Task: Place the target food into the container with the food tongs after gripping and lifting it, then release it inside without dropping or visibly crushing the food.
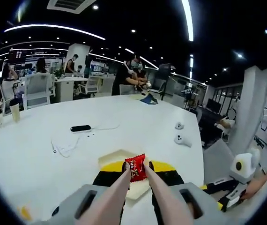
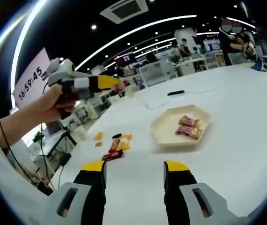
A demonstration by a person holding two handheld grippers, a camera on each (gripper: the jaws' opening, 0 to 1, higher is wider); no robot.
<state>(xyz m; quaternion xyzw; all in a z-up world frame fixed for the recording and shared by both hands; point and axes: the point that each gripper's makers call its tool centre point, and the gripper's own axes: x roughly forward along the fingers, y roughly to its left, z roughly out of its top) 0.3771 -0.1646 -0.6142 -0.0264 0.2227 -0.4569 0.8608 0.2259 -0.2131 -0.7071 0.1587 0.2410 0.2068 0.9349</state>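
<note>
Over on the left, the left hand-held gripper works a pair of pale food tongs, and the tong tips are clenched on a small red foil snack packet. The packet hangs above the shallow cream hexagonal plastic tray, right over its near edge, so the carry looks nearly done and the drop is the step in hand. The grip reads light: the packet keeps its shape, no visible crushing, which is exactly what the task wants.

Moving right, the right gripper view gives the wider picture. That same tray sits on the white table with two purple-and-orange wrapped snacks already inside. Left of the tray, a loose cluster of red and yellow packets waits on the table.

The right hand-held gripper hangs released, yellow-tipped jaws wide apart with nothing between them, well short of the tray, probably keeping out of the way.
</note>
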